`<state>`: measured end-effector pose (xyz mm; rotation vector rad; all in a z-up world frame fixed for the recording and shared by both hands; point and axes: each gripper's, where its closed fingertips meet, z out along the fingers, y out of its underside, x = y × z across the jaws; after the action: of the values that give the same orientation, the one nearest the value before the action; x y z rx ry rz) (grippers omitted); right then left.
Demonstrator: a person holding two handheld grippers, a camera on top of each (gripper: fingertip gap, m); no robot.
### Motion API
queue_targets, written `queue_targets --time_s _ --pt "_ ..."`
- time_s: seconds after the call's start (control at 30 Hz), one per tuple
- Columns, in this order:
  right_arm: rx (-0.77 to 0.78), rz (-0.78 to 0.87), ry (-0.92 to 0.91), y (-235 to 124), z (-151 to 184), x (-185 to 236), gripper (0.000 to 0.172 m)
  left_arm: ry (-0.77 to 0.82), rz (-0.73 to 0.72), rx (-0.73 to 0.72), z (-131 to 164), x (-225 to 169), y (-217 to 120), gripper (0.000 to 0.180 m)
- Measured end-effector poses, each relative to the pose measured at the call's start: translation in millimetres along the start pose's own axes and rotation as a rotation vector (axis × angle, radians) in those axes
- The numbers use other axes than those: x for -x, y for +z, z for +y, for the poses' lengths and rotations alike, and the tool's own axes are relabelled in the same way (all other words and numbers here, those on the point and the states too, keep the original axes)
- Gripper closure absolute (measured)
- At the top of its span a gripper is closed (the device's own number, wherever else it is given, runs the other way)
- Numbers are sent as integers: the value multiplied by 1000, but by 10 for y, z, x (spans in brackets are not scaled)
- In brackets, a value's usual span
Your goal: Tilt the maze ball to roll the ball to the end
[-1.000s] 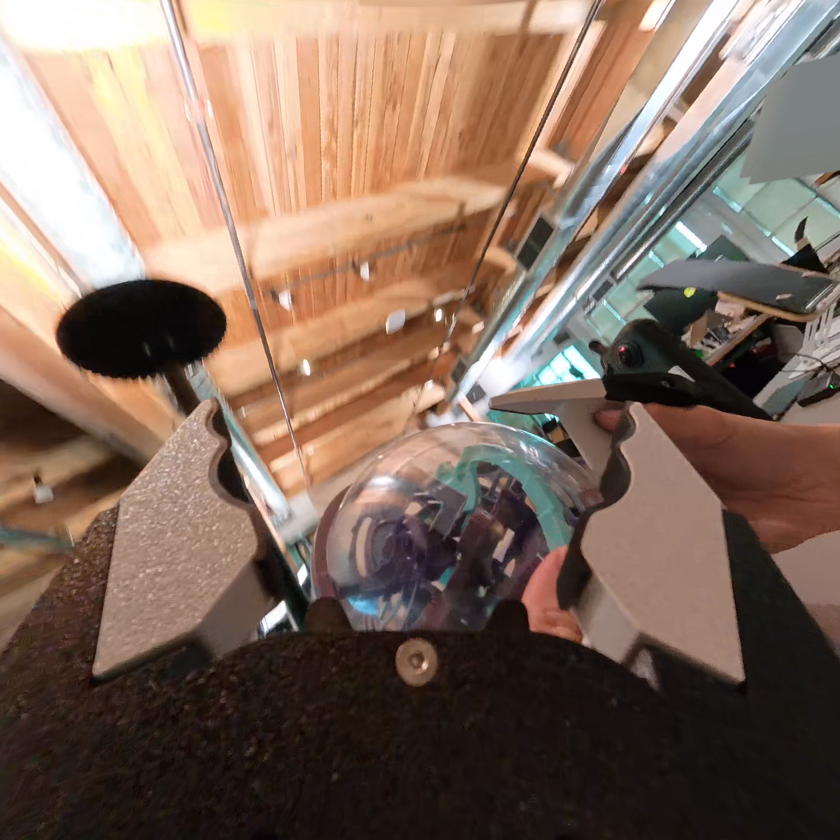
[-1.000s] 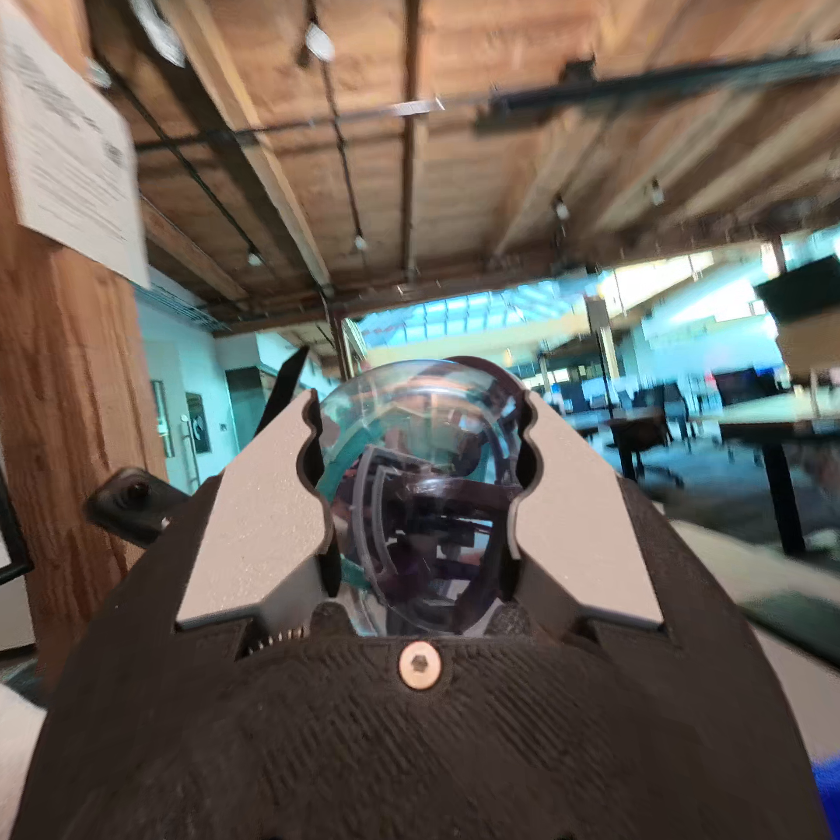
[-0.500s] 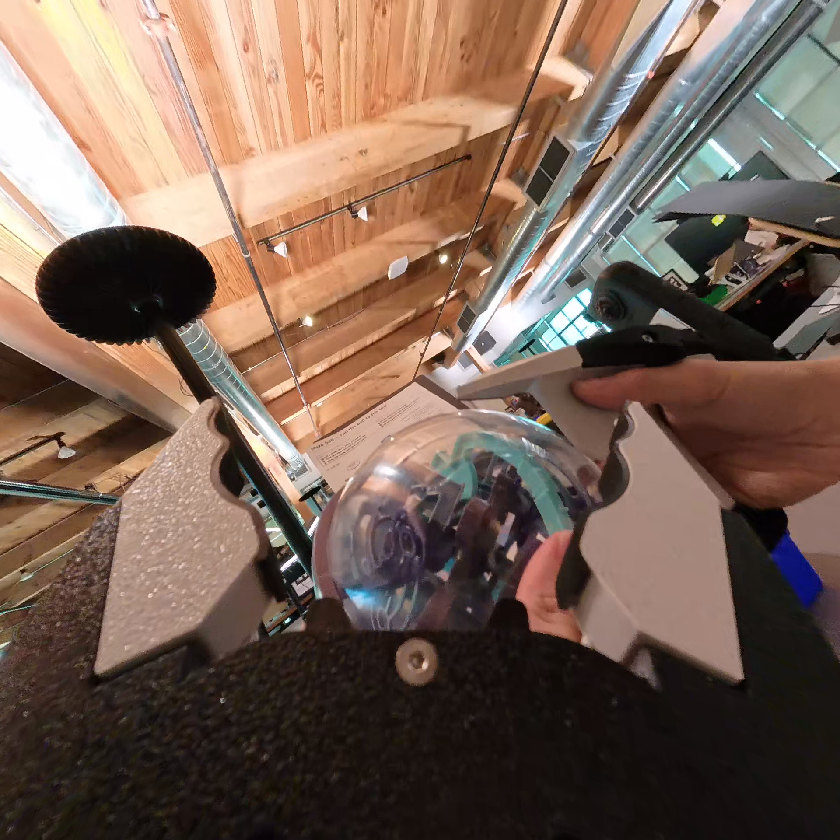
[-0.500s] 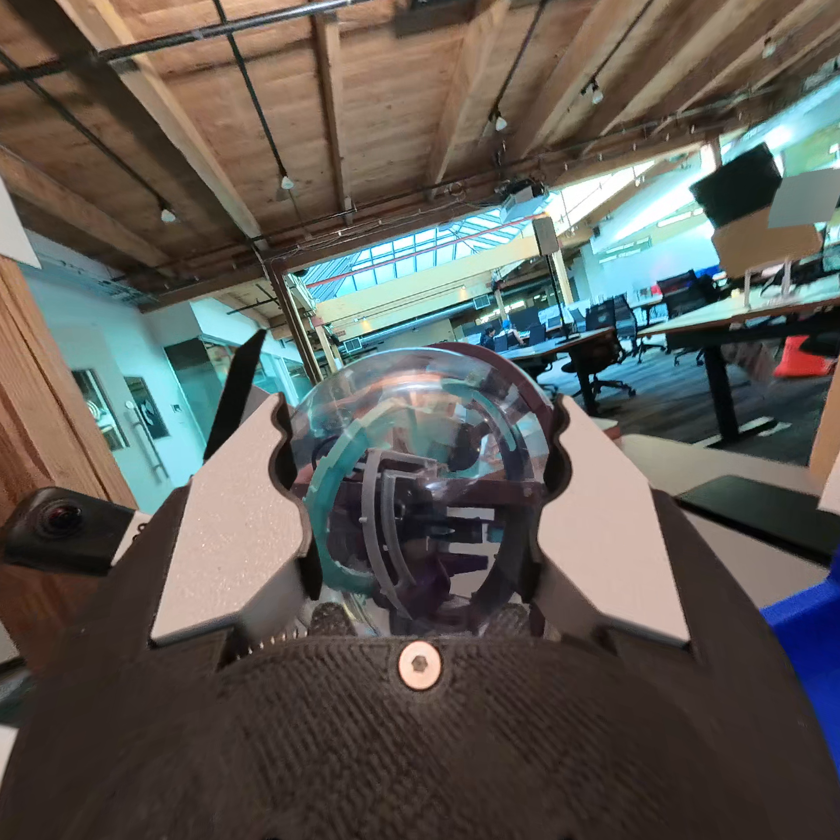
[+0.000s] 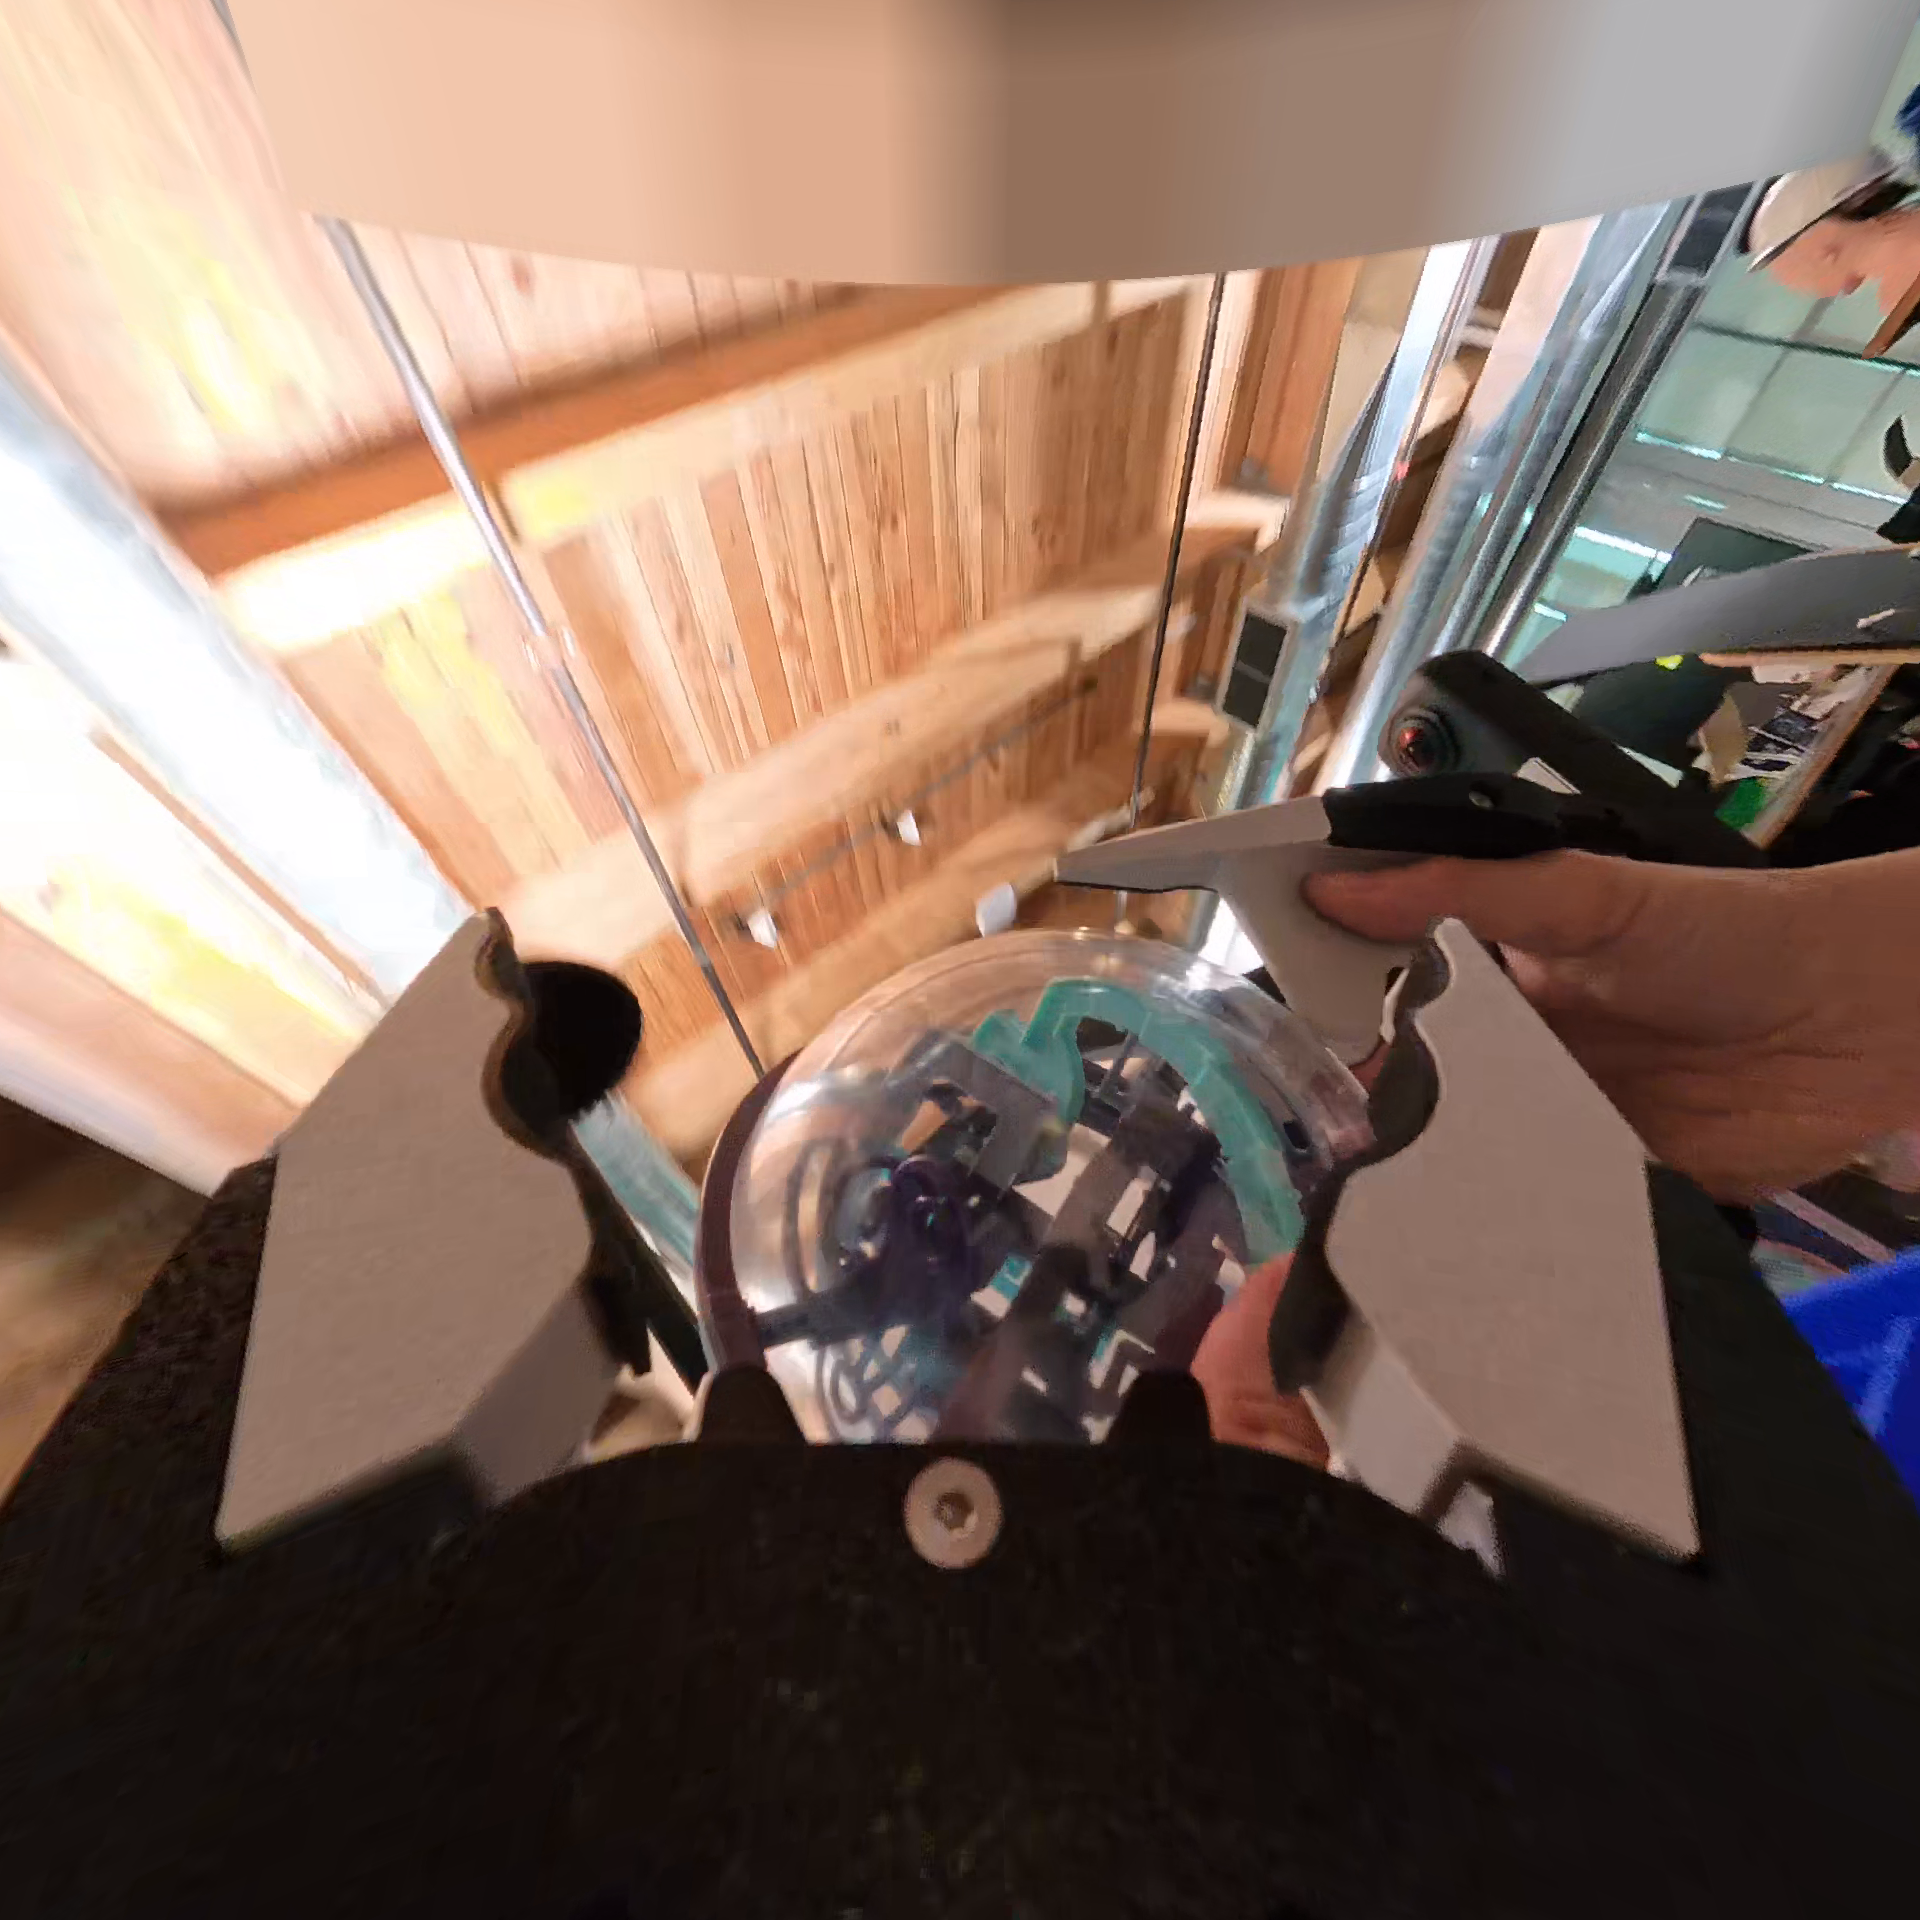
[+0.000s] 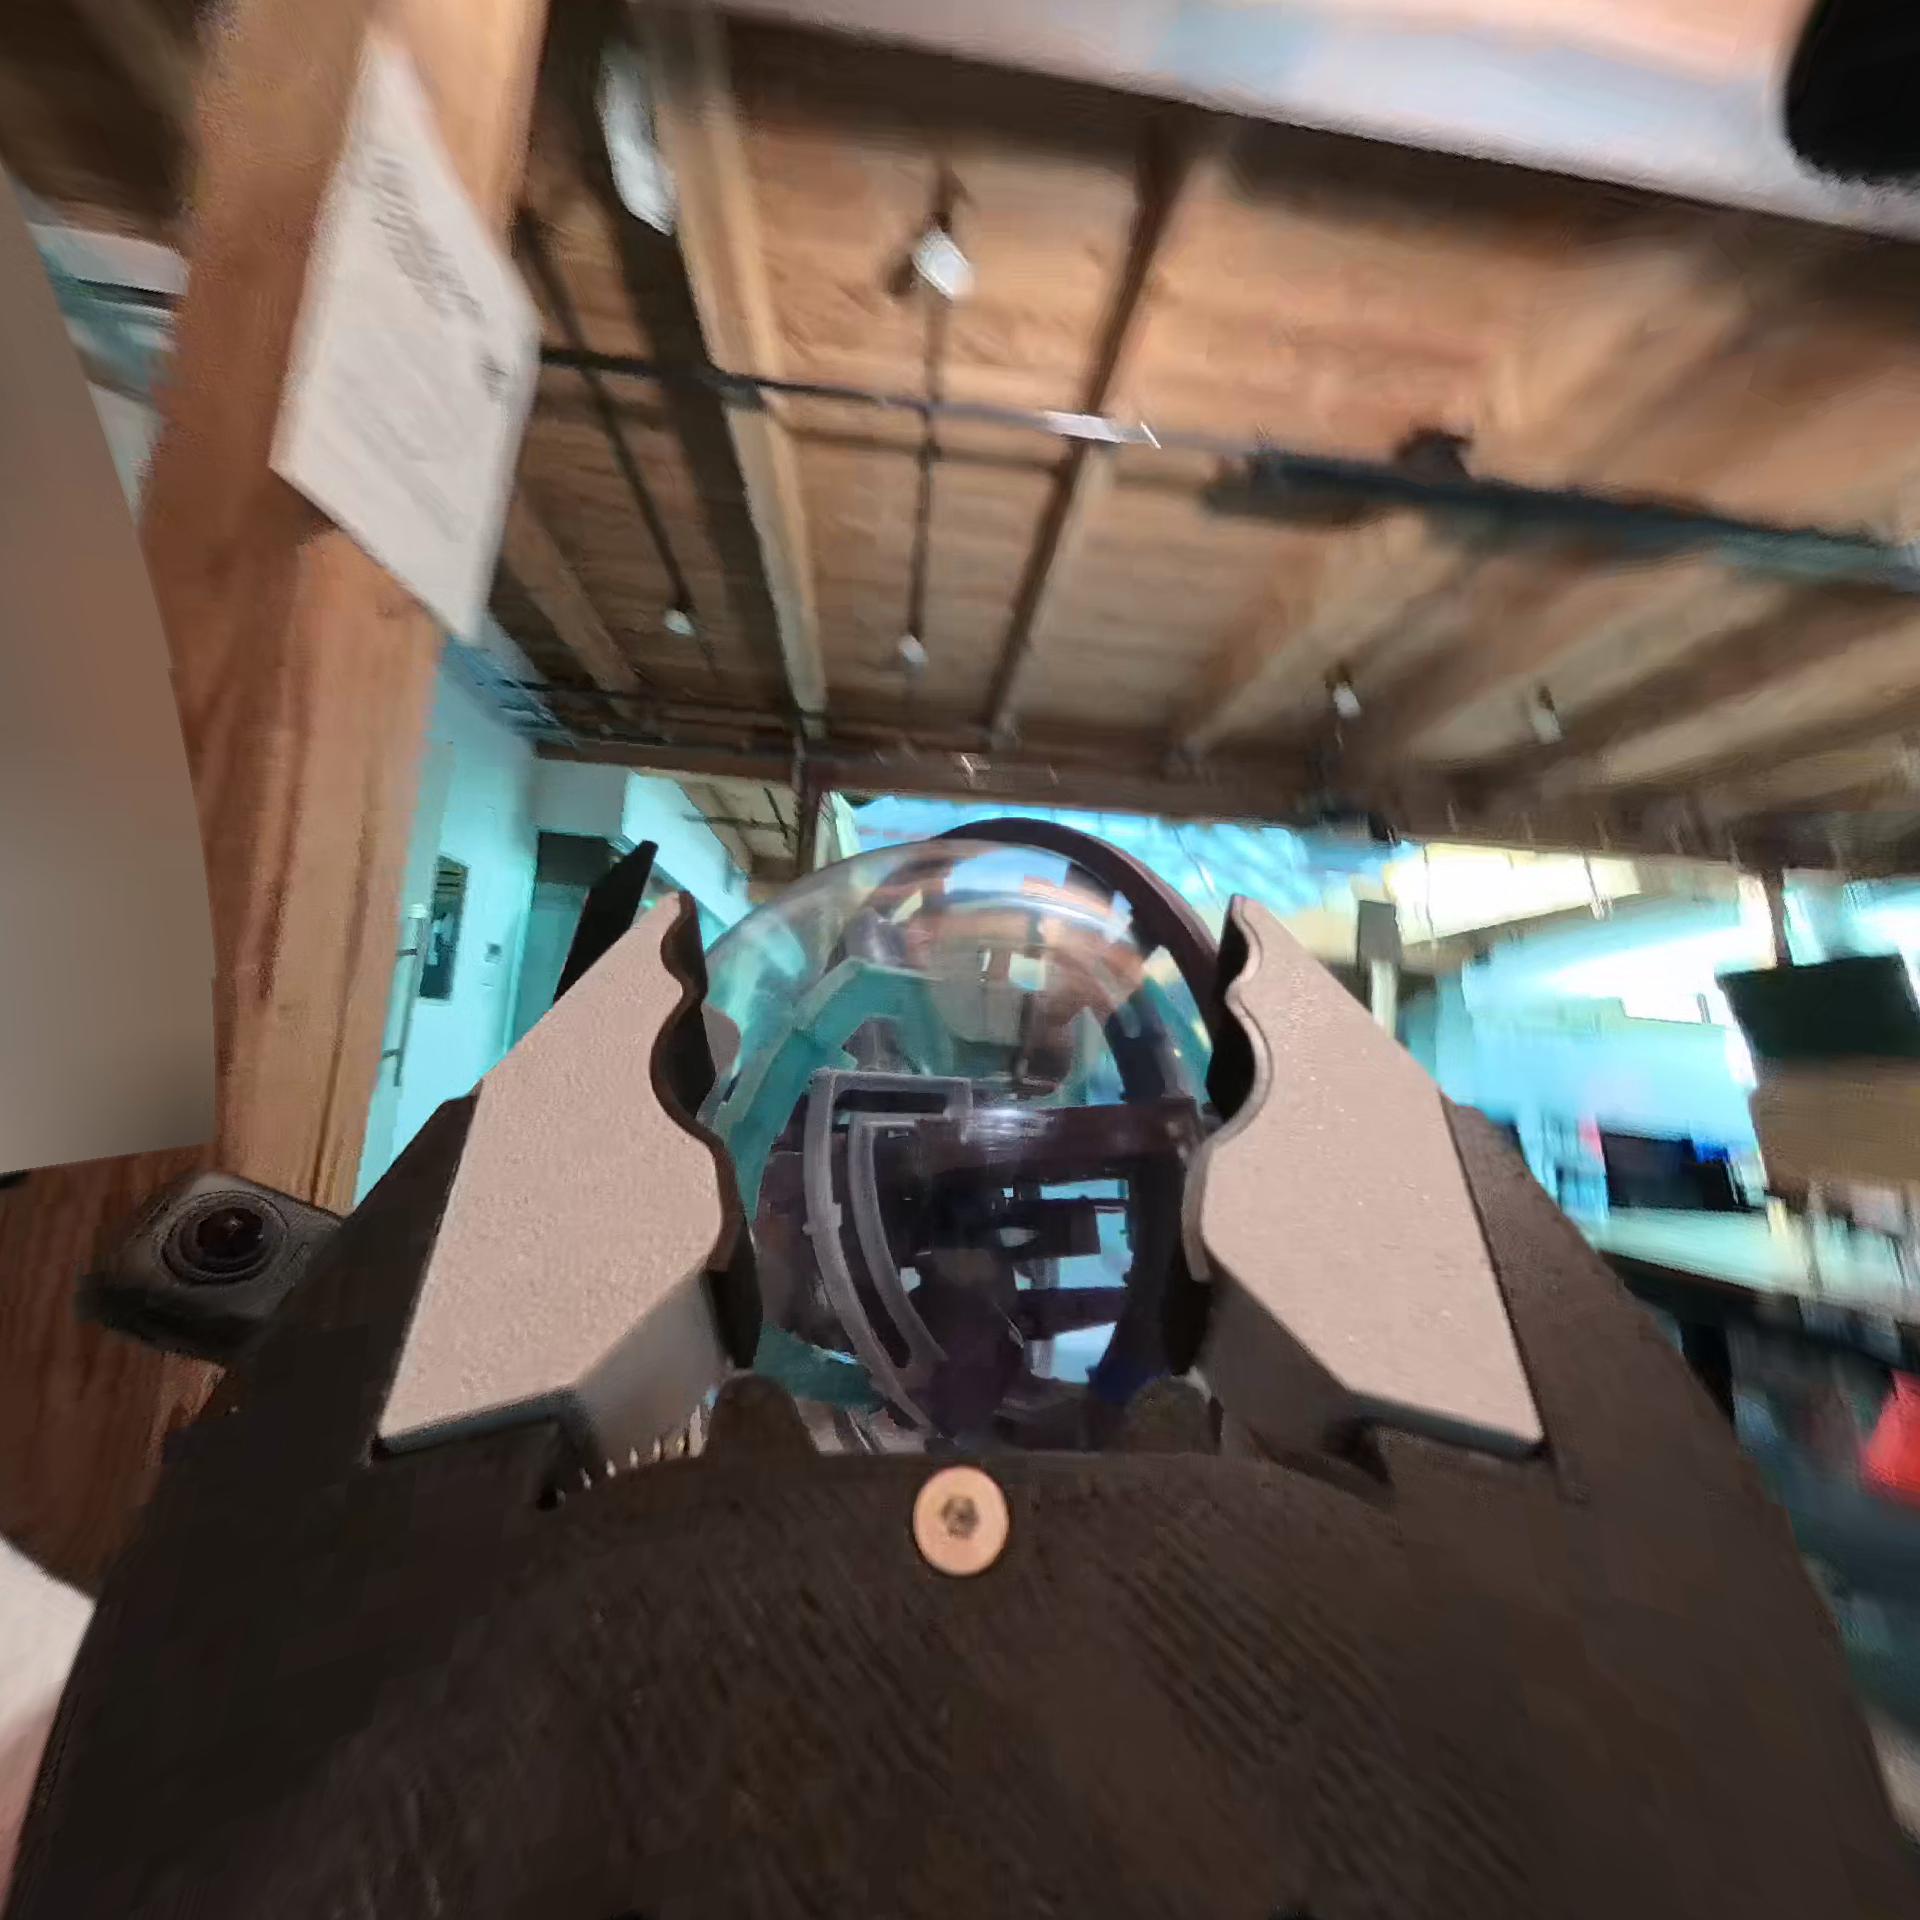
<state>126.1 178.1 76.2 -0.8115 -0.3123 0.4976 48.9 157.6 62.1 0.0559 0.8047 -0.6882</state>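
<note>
Your right tongs (image 6: 956,914) are clamped on the clear maze ball (image 6: 966,1122), both pads pressing its sides; it sits deep between them. Your left tongs (image 5: 961,966) gape wide; the ball (image 5: 997,1174) lies between those fingers, seemingly untouched on the left, though the right side is unclear.

No writing can be made out. A white sheet of paper (image 6: 410,343) is fixed to the wooden post (image 6: 301,727) up and to the left of the right claw (image 6: 956,935), and it carries printed lines, but they are blurred beyond reading.
</note>
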Motion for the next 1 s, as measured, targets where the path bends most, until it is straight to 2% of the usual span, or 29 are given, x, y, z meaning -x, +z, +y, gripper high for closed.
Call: queue_targets --time_s 0.1,0.17,0.2,0.23,0.27,0.3,0.33,0.4,0.53,0.7,1.0 --pt "-178 -172 -140 -33 -403 519 79 177 26 -181 -537 -70 -30 24" --pt "-235 -236 -206 -73 -505 726 79 251 49 -230 -720 -132 -41 24" --pt "-174 -213 -247 -46 -351 648 74 247 34 -217 -659 -124 -35 24" --pt "-67 -96 -191 24 -96 331 63 186 13 -120 -388 -86 8 24" --pt "35 33 -28 32 214 -42 54 59 -2 41 -2 -45 54 24" --pt "59 96 119 -11 400 -262 57 -47 -15 191 321 -19 58 24" --pt "16 115 200 -58 422 -348 67 -75 -4 255 441 -14 51 24" --pt "5 123 254 -29 377 -349 76 -28 2 214 332 22 45 24" --pt "124 146 108 40 450 -304 67 -98 -4 235 472 36 13 24" --pt "116 162 188 -6 497 -377 70 -111 -13 220 490 21 7 24" --pt "114 153 172 1 463 -344 69 -99 -16 202 447 29 11 24"
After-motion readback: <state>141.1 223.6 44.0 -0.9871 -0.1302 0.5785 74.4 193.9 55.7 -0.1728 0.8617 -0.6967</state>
